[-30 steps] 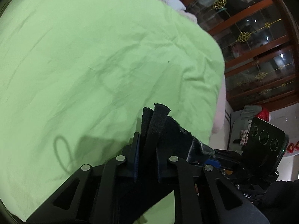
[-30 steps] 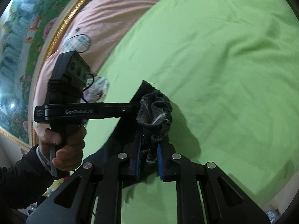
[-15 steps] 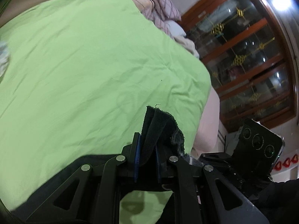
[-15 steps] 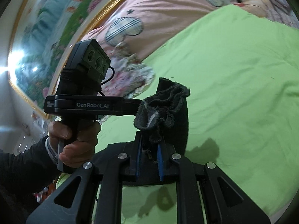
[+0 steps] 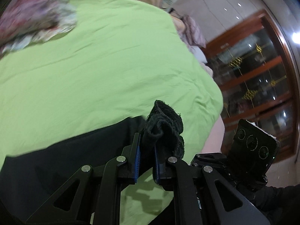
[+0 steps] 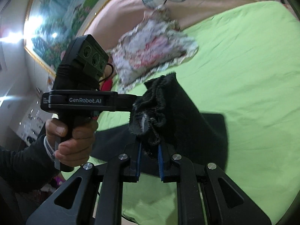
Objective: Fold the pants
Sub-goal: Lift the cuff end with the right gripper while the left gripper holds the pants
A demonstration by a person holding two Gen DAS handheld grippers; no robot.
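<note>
- left gripper (image 5: 146, 151): jaws closed tight on a bunched edge of the black pants (image 5: 75, 150); fabric wad sticks up above the blue pads (image 5: 136, 155)
- same left gripper from the right wrist view (image 6: 131, 103): side-on, "GenRobot.AI" on its body, nose buried in the bunched pants edge
- left hand (image 6: 71, 136) wraps that gripper's handle; dark sleeve (image 6: 22, 163) with a striped cuff at the wrist
- right gripper (image 6: 149, 154): jaws pinched on the frayed pants (image 6: 187, 120) edge, cloth bulging above the blue pads (image 6: 139, 157)
- right gripper also at lower right of the left view (image 5: 211, 161), camera block on top; fingertips hidden there
- the two grips sit just beside each other on the same bunched edge
- pants: gripped edge lifted off the green sheet (image 5: 103, 65), rest trails down onto it; in the left view the dark cloth runs toward the lower-left part of the sheet, in the right view a flat part lies behind the lifted fold
- floral cloth (image 6: 153, 50), blurred, lies at the far edge of the sheet where it meets the pink bedding (image 6: 131, 5); apart from the pants
- same floral cloth at the sheet's far left corner in the left view (image 5: 31, 22)
- wooden glass-door cabinet (image 5: 262, 75) past the sheet's right edge
- gold-framed painting (image 6: 65, 9) on the wall behind the pink bedding
</note>
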